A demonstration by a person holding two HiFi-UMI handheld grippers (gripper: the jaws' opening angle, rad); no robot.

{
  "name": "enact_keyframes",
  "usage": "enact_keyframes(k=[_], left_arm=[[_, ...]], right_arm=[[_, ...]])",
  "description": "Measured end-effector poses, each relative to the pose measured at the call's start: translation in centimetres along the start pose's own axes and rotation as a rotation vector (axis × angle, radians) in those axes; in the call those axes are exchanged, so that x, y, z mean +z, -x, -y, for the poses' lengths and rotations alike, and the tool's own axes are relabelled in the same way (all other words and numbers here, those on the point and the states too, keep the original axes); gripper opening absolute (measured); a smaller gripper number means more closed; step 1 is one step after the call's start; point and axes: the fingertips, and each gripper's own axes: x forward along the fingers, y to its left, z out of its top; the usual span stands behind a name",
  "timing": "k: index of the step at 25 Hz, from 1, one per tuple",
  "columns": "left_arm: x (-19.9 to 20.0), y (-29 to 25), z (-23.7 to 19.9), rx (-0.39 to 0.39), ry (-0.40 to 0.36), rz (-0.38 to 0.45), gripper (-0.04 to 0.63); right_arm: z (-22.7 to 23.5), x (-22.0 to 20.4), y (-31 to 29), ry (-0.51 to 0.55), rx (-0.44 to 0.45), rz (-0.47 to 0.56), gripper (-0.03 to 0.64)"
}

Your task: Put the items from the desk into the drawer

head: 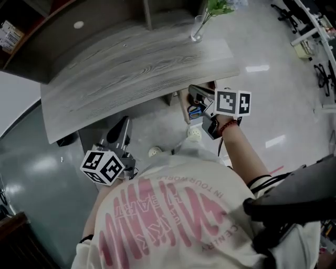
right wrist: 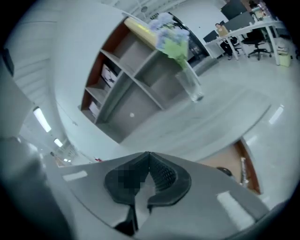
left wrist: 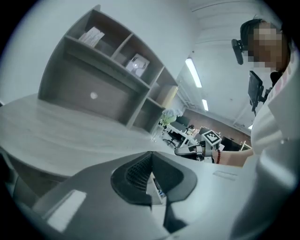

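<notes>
Grey woodgrain desk (head: 136, 73), open wood-lined drawer (head: 184, 109) beneath; left gripper (left wrist: 151, 153) and right gripper (right wrist: 148, 153) both closed, empty.

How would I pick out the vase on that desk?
Find the wide grey wood-grain desk. Near its far edge, towards the right, stands a clear glass vase holding green stems. It is the only upright, see-through thing visible on the otherwise bare desktop.
</notes>
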Motion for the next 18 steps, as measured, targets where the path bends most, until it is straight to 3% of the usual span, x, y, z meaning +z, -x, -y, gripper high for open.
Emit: enact_keyframes(k=[4, 6, 8, 12, 18], left_arm=[[4.5, 3.4, 1.5, -0.095, -0.172, 0.091, 0.018], [6.2, 5.4, 1.4, -0.117, -0.177, 0.122, 0.017], [7.8, 7.3, 1.1, -0.134, -0.128, 0.143, 0.018], [9.8, 9.7, 0.4, -0.153, -0.119, 0.167, 0.018], [10.2, 10.4, -0.4, -0.153, -0.127, 0.200, 0.018]], right_arm=[[-10.9, 2.2, 0.4, 0.097, 0.248, 0.134, 0.005], [-15.4, 2.6, 0.9, 0.146, 0.342, 0.181, 0.005], [-19.0, 2.5, 1.0, 0.186, 0.404, 0.205, 0.005], [-22.6, 2.3, 0.2, 0.241, 0.396, 0.225, 0.004], [-23.3, 1.0, -1.1, 0.257, 0.359, 0.194, 0.003]])
